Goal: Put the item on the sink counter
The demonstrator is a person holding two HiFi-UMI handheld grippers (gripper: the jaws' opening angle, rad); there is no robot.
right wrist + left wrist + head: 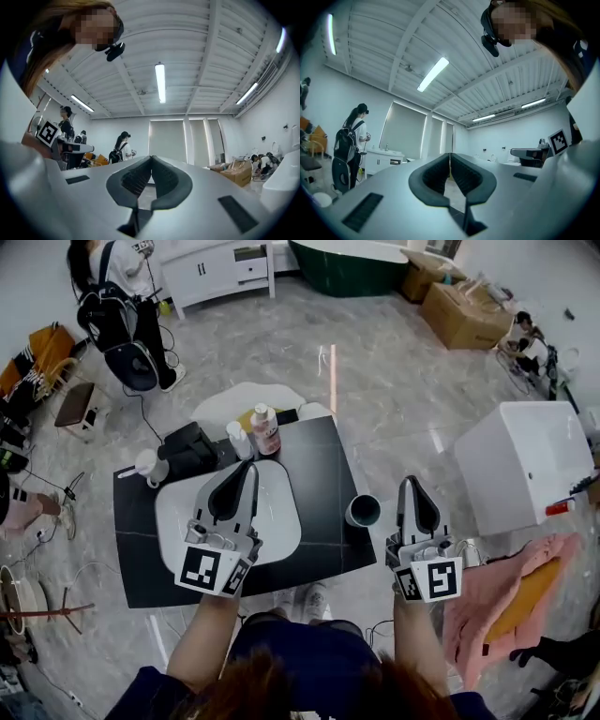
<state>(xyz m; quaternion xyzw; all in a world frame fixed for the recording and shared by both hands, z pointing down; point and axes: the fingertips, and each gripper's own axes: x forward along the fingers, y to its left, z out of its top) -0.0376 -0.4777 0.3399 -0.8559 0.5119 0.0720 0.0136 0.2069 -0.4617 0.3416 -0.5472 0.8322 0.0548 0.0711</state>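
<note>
Cup stands upright at right edge of sink counter, just left of right gripper, not touching. R jaws closed, empty. Left gripper over counter's white basin, jaws closed, nothing held.

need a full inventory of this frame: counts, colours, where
sink counter: 1, black, centre
basin: 1, white, set in the counter
cup: 1, grey-green, at counter's right edge
bottle: 1, pink, counter's far edge
small bottle: 1, white, left of the pink one
pump dispenser: 1, white, counter's far left
bag: 1, black, behind the basin
cabinet: 1, white, right of counter
cloth: 1, pink, lower right
bathtub: 1, dark green, far end
left gripper: white, shut, empty, over the basin
right gripper: white, shut, empty, right of the cup
</note>
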